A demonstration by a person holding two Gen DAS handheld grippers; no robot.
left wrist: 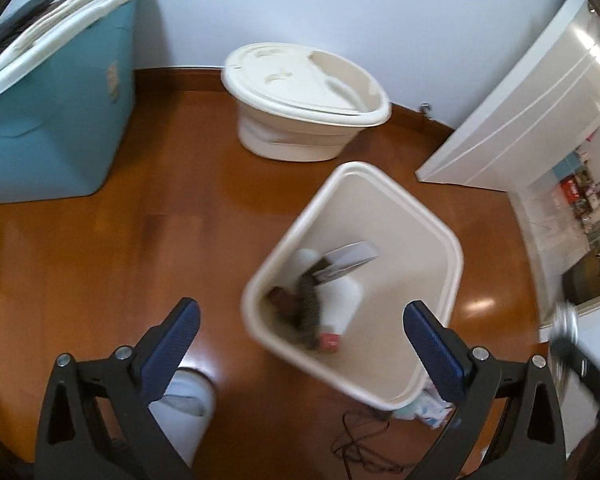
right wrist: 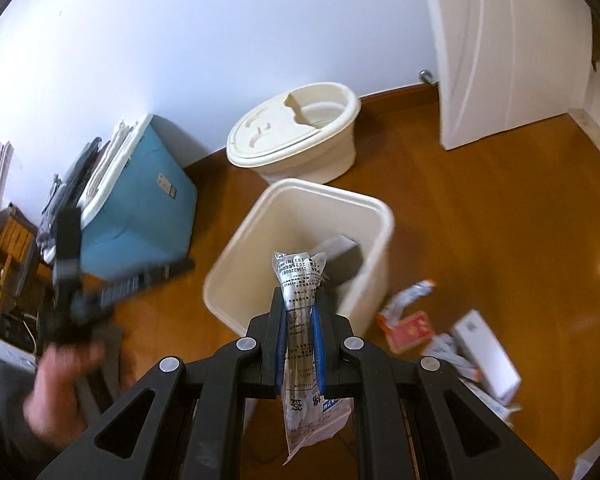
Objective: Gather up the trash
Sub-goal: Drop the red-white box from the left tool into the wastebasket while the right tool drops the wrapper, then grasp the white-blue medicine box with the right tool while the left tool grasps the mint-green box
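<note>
Right wrist view: the right tool (right wrist: 299, 332) pinches a clear printed packet (right wrist: 300, 320) at centre, over the bin (right wrist: 374, 216) — the left tool (left wrist: 300, 320) spread wide, its blurred contents perhaps a bottle (left wrist: 340, 308).

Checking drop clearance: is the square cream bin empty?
Not empty. The square cream plastic bin already holds a white bottle with a red cap, a dark brush-like item and a flat white piece.

Glossy wooden floor (left wrist: 100, 248), pale wall (left wrist: 300, 4), white door (right wrist: 500, 48).
</note>
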